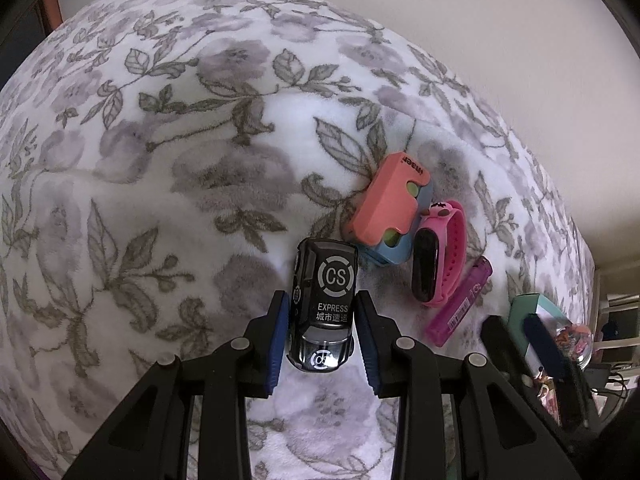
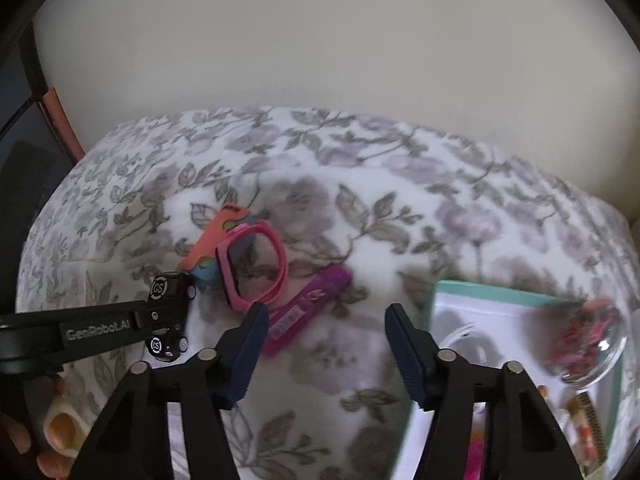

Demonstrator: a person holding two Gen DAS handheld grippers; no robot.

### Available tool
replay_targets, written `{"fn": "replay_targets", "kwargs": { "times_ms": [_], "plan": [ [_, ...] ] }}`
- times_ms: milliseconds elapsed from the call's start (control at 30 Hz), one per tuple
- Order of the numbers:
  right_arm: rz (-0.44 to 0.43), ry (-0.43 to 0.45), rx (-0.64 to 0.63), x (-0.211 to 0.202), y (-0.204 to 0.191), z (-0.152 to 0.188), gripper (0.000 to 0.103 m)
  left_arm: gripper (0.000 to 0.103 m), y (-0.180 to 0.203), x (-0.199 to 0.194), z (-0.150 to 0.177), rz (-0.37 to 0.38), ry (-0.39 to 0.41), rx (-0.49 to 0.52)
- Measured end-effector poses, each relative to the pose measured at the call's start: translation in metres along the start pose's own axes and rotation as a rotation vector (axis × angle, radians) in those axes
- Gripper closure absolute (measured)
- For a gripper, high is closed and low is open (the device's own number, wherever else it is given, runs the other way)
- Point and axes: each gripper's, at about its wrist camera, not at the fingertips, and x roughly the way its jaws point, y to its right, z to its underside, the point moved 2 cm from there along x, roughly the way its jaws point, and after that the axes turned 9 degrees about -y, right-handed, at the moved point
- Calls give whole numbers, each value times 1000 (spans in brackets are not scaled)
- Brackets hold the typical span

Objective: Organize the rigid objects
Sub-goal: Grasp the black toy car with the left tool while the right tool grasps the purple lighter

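Note:
A black toy van (image 1: pixel 325 304) marked "CS EXPRESS" lies on the flowered blanket (image 1: pixel 160 184) between the fingers of my left gripper (image 1: pixel 322 332); the jaws stand a little wider than the van, with small gaps on both sides. To its right lie a coral and blue block (image 1: pixel 390 206), a pink wristband (image 1: pixel 438 254) and a purple lighter (image 1: pixel 460 304). My right gripper (image 2: pixel 326 340) is open and empty above the blanket, with the lighter (image 2: pixel 306 308) by its left finger. The van (image 2: pixel 168 286) and the left gripper (image 2: pixel 160 318) show at the left.
A mint-edged white box (image 2: pixel 500 304) with a clear ball (image 2: pixel 592 340) of pink bits and other small items stands at the right. The right gripper (image 1: pixel 532 344) shows at the left wrist view's right edge. A pale wall lies behind the blanket.

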Motion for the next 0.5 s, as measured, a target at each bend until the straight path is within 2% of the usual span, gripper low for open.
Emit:
{"fn": "replay_targets", "kwargs": {
  "times_ms": [233,500],
  "plan": [
    [-22,-73,24,24,-7,-5,48,68,-1,1,0,11,-3,-1],
    [20,-107,20,35,-14,-12,49,68,0,1,0,9,-1,-2]
  ]
}}
